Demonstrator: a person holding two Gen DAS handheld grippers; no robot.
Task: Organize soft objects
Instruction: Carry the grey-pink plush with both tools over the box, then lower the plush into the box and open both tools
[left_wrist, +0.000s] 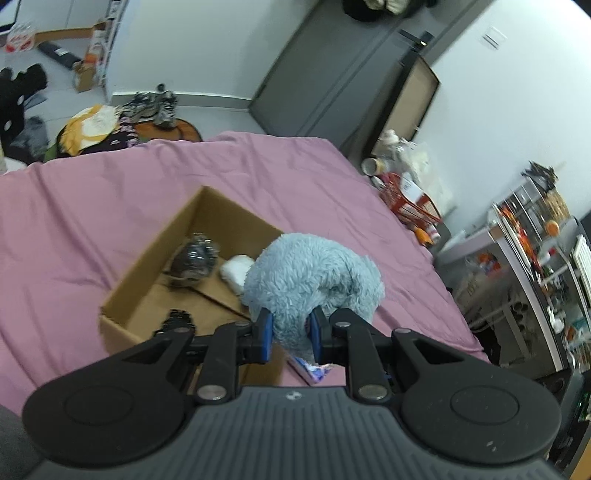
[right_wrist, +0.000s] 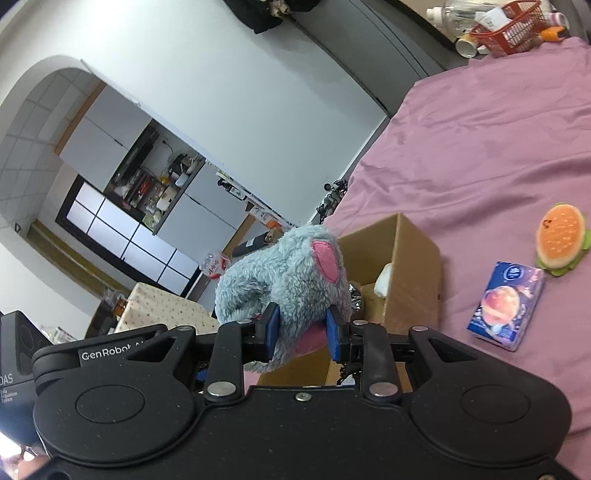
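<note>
Left tongs (left_wrist: 290, 334) and right tongs (right_wrist: 302, 332) both clamp the blue plush (left_wrist: 314, 280), held just above the box (left_wrist: 147, 273) on the bed (left_wrist: 74, 206).

A bed with a pink sheet (left_wrist: 92, 206) carries an open cardboard box (left_wrist: 147, 269), and, in the right wrist view, a tissue pack (right_wrist: 506, 306) with a burger toy (right_wrist: 561, 236) just beside it.

Plush toy (left_wrist: 314, 273): shaggy blue fleece. Box (left_wrist: 147, 295): matt brown cardboard. Bedsheet (left_wrist: 92, 206): smooth pink cloth, creased.
</note>
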